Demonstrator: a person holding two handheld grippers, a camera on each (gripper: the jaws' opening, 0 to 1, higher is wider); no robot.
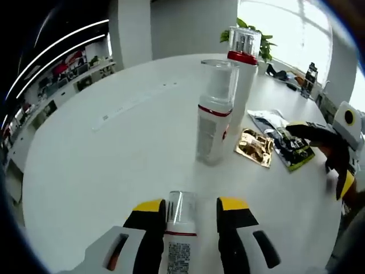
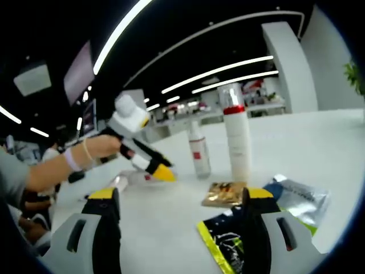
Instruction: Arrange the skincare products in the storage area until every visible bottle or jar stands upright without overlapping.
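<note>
Left tool (image 1: 191, 214) clamped on bottle (image 1: 181, 228); right tool (image 2: 179, 200) spread wide above sachets (image 2: 225, 193); two bottles (image 1: 215, 114) upright on surface (image 1: 114, 160).

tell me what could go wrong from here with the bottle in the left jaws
1. The left hand-held gripper holds a clear-capped bottle lying along its jaws; tipping it upright may let it slip.
2. Two standing bottles, short and tall, are close together; setting it nearby could topple them.
3. Sachets beside them make uneven footing.
</note>
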